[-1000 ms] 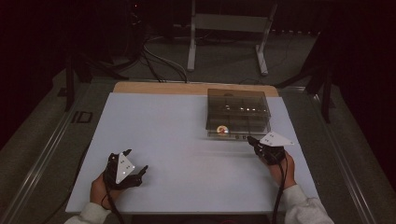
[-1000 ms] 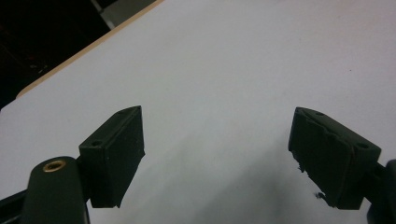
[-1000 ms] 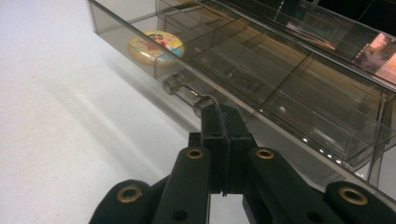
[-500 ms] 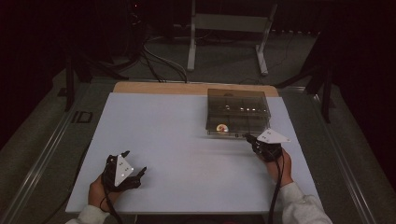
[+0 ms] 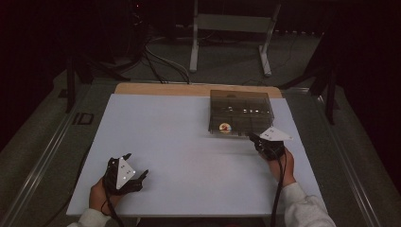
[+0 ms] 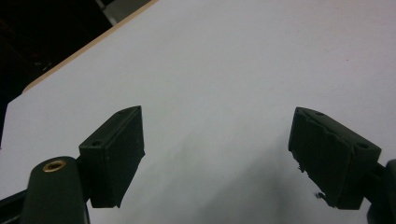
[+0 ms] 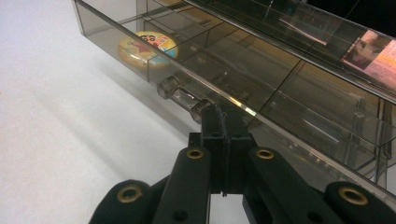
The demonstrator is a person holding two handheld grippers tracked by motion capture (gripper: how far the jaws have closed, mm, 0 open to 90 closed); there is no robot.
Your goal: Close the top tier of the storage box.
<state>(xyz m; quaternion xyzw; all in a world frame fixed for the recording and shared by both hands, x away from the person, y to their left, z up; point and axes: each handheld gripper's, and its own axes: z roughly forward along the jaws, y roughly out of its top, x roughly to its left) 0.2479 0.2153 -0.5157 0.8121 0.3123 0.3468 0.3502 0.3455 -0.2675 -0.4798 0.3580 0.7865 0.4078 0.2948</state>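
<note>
Right gripper view has my right gripper [image 7: 225, 122] clenched tight at the clear handle [image 7: 183, 97] of the smoky drawer box [image 7: 261, 70] (far right of the table [image 5: 179, 142]); left gripper [image 6: 219, 154] hangs released.

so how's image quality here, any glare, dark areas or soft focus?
High view: dim, surroundings nearly black, only the table well lit. Right gripper view: bright reflections streak the clear box; the right gripper looks sharp. Left gripper view: the left gripper casts a soft shadow; its near parts blur slightly.
</note>
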